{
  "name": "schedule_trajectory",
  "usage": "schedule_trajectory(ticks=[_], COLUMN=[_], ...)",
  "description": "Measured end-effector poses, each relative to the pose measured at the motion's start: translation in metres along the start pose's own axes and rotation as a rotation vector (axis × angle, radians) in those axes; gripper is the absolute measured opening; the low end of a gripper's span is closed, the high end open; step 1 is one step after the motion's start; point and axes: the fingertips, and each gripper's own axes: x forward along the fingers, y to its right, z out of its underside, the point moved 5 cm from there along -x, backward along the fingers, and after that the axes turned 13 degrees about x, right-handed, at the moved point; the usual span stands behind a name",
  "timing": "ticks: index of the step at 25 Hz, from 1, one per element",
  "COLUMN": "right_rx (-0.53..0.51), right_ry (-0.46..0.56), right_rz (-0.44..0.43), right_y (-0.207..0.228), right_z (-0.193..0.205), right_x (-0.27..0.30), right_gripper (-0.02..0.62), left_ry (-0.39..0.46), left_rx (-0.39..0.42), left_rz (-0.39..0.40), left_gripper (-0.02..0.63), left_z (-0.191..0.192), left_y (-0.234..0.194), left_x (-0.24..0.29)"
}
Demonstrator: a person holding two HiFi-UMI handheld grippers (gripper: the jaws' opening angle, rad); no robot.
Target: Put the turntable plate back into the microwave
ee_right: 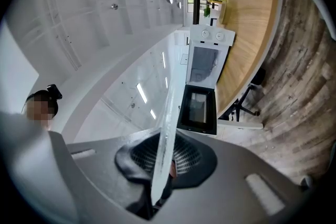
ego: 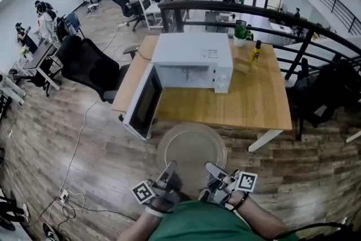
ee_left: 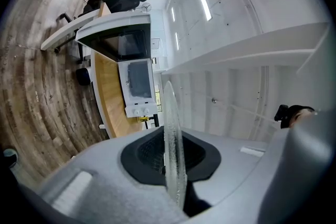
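Note:
The round clear glass turntable plate (ego: 192, 148) hangs flat over the wooden floor, in front of the table. My left gripper (ego: 169, 169) is shut on its near-left rim and my right gripper (ego: 212, 170) on its near-right rim. In the left gripper view the plate (ee_left: 170, 128) shows edge-on, clamped between the dark pads of the left gripper (ee_left: 174, 176). The right gripper (ee_right: 159, 178) pinches the plate (ee_right: 167, 128) the same way. The white microwave (ego: 193, 62) stands ahead on the table, its door (ego: 144, 102) swung open to the left and its cavity facing me.
The wooden table (ego: 248, 101) also carries a yellow bottle (ego: 256, 51) and a small potted plant (ego: 242, 34). A black office chair (ego: 90, 68) stands left of the table. A dark railing (ego: 316, 31) curves behind it. Cables and a power strip (ego: 65, 196) lie on the floor at left.

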Motion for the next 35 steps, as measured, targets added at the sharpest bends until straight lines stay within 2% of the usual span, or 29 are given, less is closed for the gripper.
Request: schedule_trajectory(ticks=[9,17,20,25,35], right_rx=[0.022,0.004,-0.004,0.038,0.023], right_ry=[0.005,0.082,0.103,0.14,0.204], right_rz=[0.007,0.02,0.017,0.053,0.077], right_y=[0.012,0.013,0.017,0.041,0.055], right_z=[-0.028,-0.071,-0.092,-0.122,-0.199], right_x=[0.003,0.01,0.024,0.056,0.138], right_gripper=[0.04,0.04,0.035,0.04,0.04], left_ry=[0.004,-0.049,-0.066,-0.085,-0.132], left_rx=[-0.011,-0.037,-0.033,-0.087,-0.107], left_rz=[-0.021,0.024,0.029,-0.022,0.006], left_gripper=[0.035,0.035,0.035,0.037,0.038], left_z=[0.003,-0.005,-0.019,-0.044,-0.117], left_y=[-0.017,-0.033,-0.045,-0.081,-0.127], left_x=[0.026,0.08,0.103,0.135,0.225])
